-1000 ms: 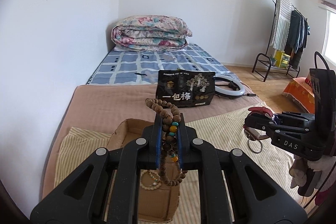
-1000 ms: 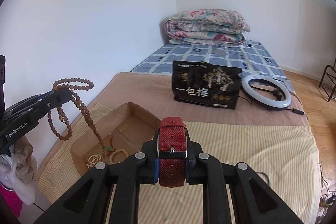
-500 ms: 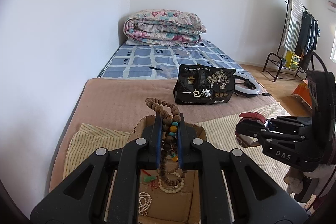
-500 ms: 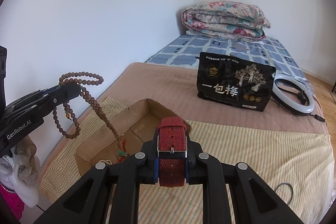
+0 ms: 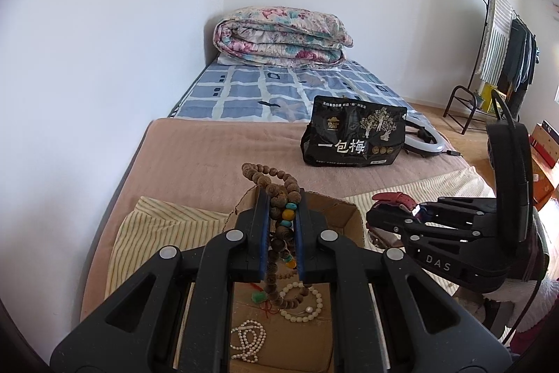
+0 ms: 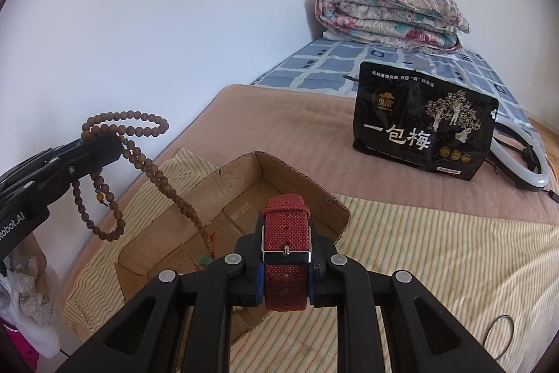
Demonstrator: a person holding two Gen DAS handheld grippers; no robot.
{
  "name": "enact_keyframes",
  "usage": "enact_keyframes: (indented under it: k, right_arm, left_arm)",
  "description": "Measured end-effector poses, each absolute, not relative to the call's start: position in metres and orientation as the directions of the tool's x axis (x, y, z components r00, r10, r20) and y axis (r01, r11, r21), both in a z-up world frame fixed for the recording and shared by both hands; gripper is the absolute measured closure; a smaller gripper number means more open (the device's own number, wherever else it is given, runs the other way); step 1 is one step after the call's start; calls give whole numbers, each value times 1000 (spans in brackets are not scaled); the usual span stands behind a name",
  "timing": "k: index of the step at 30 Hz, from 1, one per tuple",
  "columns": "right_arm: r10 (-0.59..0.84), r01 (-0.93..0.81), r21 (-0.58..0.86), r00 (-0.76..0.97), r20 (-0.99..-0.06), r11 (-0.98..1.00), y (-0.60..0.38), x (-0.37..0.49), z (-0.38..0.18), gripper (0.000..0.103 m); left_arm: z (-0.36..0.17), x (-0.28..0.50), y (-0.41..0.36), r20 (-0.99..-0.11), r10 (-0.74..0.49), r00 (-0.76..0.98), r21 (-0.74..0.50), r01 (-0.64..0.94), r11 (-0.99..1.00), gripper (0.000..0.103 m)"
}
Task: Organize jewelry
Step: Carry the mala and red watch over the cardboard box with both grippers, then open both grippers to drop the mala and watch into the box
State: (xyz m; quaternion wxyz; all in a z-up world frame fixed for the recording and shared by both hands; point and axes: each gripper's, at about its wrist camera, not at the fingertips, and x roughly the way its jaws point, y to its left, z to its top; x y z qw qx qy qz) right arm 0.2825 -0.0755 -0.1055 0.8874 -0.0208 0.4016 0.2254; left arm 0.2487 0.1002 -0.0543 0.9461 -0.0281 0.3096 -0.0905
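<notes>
My left gripper (image 5: 282, 215) is shut on a long brown wooden bead necklace (image 5: 279, 198) and holds it over the open cardboard box (image 5: 344, 215); its lower end hangs down into the box. The necklace (image 6: 139, 156) also shows in the right wrist view, dangling from the left gripper (image 6: 108, 142). Inside the box lie a white pearl strand (image 5: 246, 339) and a pale bead bracelet (image 5: 304, 301). My right gripper (image 6: 285, 250) is shut on a red woven watch strap (image 6: 286, 233), just above the box's near right rim (image 6: 335, 205). It shows in the left wrist view (image 5: 379, 208) too.
The box sits on a striped cloth (image 6: 436, 254) over a brown blanket (image 5: 216, 156) on the bed. A black snack bag (image 6: 422, 124), a ring light (image 6: 524, 163) and a folded floral quilt (image 5: 283, 37) lie farther back. A thin metal bangle (image 6: 501, 331) lies on the cloth at right.
Both grippers have moved toward the box. The necklace's end now hangs into the box, and the red strap has come to the box's right rim.
</notes>
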Motion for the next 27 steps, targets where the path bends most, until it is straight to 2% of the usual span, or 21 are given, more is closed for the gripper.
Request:
enact_keyframes:
  k: [14, 15, 16, 17, 18, 19, 21, 23, 27]
  right_arm:
    - [383, -421, 155, 537, -751, 894, -60, 299, -132, 86]
    - [381, -421, 153, 536, -753, 894, -59, 299, -134, 82]
    - [377, -417, 151, 538, -754, 896, -59, 299, -134, 71]
    - [375, -414, 149, 544, -751, 898, -60, 299, -134, 68]
    - [373, -408, 149, 550, -747, 901, -61, 299, -134, 60]
    - [368, -401, 148, 555, -746, 904, -62, 299, -133, 45]
    - [354, -385, 137, 576, -737, 912, -63, 297, -131, 27]
    - [344, -374, 128, 597, -725, 918, -65, 295, -127, 25]
    - [338, -367, 125, 605, -721, 922, -67, 294, -124, 16]
  left_arm:
    - [-91, 257, 98, -656, -149, 740, -74, 134, 988, 93]
    - [-94, 257, 99, -661, -144, 737, -71, 130, 989, 93]
    - [-97, 257, 99, -667, -139, 732, -69, 126, 990, 90]
    - [-101, 256, 100, -676, -136, 724, -70, 120, 990, 77]
    - [-103, 256, 101, -680, -137, 720, -73, 119, 990, 69]
    - [-105, 254, 101, -675, -137, 725, -73, 119, 990, 55]
    - [-106, 248, 101, -668, -119, 735, -54, 112, 992, 49]
    - [-108, 247, 101, -672, -114, 732, -46, 113, 993, 44]
    - [-108, 245, 100, -672, -113, 732, -44, 112, 993, 42]
